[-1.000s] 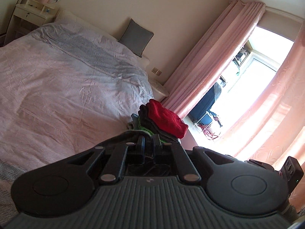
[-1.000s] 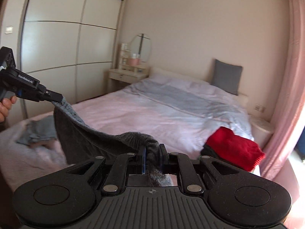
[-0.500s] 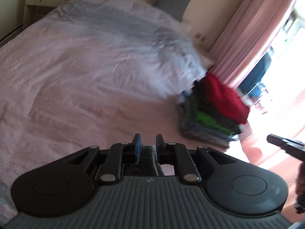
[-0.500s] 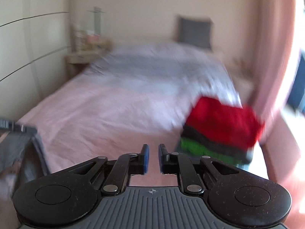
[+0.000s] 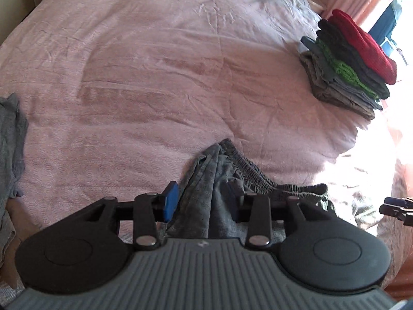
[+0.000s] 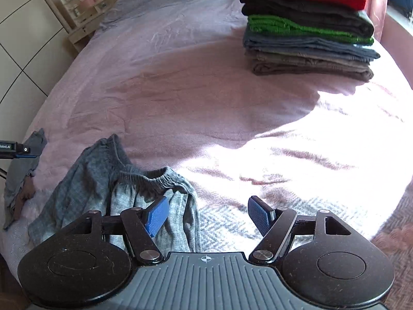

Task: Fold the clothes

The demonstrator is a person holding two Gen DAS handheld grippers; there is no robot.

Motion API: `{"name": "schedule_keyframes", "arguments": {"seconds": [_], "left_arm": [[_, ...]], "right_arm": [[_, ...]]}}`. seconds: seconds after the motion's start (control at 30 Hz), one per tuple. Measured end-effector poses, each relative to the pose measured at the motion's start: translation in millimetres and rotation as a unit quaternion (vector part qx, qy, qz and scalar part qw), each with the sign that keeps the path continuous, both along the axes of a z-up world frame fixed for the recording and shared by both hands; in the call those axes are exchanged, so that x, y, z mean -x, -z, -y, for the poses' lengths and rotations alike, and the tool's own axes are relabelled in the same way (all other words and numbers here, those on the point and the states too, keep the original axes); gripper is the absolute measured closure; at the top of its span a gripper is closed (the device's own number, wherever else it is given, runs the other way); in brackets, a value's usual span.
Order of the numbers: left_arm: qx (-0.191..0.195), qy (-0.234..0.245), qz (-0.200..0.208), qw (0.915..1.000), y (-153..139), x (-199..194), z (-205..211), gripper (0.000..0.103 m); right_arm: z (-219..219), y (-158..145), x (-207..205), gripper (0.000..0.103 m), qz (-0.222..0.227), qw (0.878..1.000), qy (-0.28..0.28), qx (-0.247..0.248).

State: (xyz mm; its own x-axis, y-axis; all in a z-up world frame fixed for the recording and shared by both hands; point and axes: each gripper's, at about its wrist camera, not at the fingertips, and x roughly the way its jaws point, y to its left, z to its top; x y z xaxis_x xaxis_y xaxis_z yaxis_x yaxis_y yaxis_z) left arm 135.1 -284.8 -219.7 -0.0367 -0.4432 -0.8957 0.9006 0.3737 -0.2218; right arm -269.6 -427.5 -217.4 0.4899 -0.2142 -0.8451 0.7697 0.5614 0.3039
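Both fisheye views sharp, edges bent. Strong daylight from window side at right blows out the bed (image 6: 322, 155) cover w/ white glare; rest in soft pink shade.

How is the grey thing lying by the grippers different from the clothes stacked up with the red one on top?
The grey garment lies crumpled and spread loose, its elastic waistband bunched up; the stack of clothes is folded flat in neat layers. The garment is a single grey piece, while the stack holds several pieces in red, dark grey, green and grey. The garment lies at the near edge, the stack farther off. Both rest on the pink bedspread.
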Motion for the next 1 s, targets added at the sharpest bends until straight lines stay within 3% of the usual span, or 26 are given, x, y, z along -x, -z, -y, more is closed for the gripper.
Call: {"name": "schedule_keyframes", "arguments": {"seconds": [0.27,0.63,0.67,0.7,0.73,0.87,1.0], "left_arm": [[-0.009,0.072,-0.019,0.9972,35,-9,44,0.068],[-0.043,0.146,-0.043,0.9873,105,-11,110,0.065],[-0.050,0.152,-0.051,0.9858,112,-9,113,0.069],[-0.046,0.154,-0.053,0.9855,113,-10,114,0.086],[-0.037,0.154,-0.054,0.9859,110,-12,114,0.097],[0.000,0.154,-0.056,0.9865,97,-18,115,0.098],[0.047,0.146,-0.048,0.9870,81,-28,124,0.098]], "right_arm": [[24,49,-32,0.046,0.017,0.999,0.002,-0.035],[39,114,-70,0.047,0.015,0.997,0.002,-0.076],[38,117,-72,0.058,0.015,0.997,-0.001,-0.078],[37,119,-73,0.097,0.016,0.996,-0.004,-0.085],[38,119,-73,0.098,0.014,0.996,-0.001,-0.090],[46,92,-61,0.099,0.027,0.998,0.031,-0.040],[82,54,-52,0.099,0.039,0.997,0.061,0.021]]}}
